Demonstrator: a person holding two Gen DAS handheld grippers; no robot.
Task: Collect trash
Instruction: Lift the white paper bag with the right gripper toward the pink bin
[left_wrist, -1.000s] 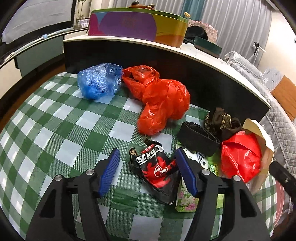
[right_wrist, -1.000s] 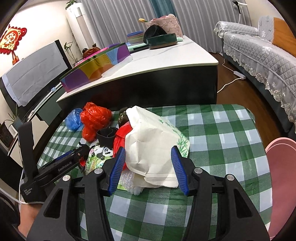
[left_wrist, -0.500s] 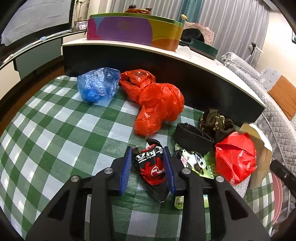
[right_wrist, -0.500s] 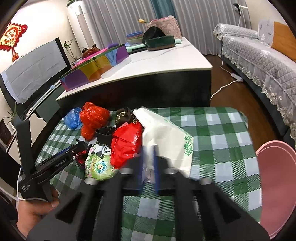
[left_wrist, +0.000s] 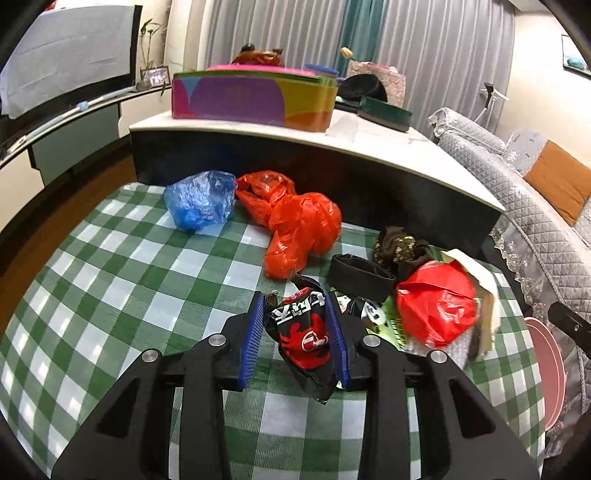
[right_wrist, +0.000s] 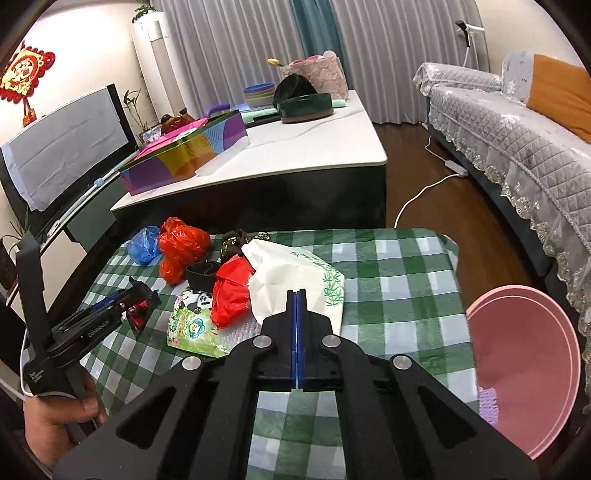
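My left gripper is shut on a black-and-red snack wrapper, which hangs just above the green checked table. The right wrist view shows that left gripper at the left, a hand below it. My right gripper is shut, its blue pads pinching the near edge of a white plastic bag. Between them lie a red bag, a panda-print packet, a black band and a dark floral cloth. Farther back sit an orange-red bag and a blue bag.
A pink basin stands off the table's right edge. Behind the table runs a low black counter with a colourful box on top. A grey sofa fills the right side, with a cable on the wooden floor.
The left jaws closed on the snack wrapper and the right jaws closed on the white bag's edge. Both grippers then rose a little, lifting the wrapper and tugging the bag.
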